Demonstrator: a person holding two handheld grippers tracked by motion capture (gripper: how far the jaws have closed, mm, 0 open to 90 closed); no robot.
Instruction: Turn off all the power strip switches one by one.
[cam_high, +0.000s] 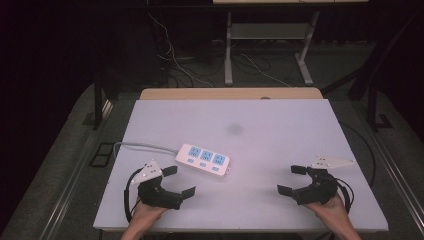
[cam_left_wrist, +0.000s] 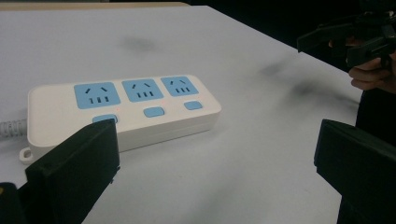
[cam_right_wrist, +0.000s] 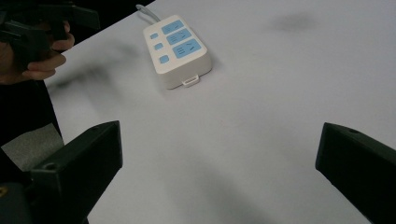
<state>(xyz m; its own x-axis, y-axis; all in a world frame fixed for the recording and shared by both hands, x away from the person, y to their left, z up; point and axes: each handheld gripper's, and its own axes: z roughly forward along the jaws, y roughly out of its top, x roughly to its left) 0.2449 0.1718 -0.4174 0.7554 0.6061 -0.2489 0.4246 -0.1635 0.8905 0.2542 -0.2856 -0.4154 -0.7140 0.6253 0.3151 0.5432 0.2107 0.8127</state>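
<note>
My left gripper (cam_high: 177, 181) gapes wide, empty, power strip (cam_high: 203, 158) near at one o'clock. Right gripper (cam_high: 290, 179) likewise wide, well apart. Strip untouched; everything remains.

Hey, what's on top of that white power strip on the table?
The power strip carries three blue sockets with a blue button before each; nothing is plugged in or resting there. In the left gripper view, a left gripper finger covers part of the nearest button.

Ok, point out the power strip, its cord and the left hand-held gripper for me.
power strip (cam_high: 202, 160): high view, middle of its white top face.
cord (cam_high: 145, 146): high view, grey run left of the strip.
left hand-held gripper (cam_high: 179, 181): high view, midway between its open fingertips.
</note>
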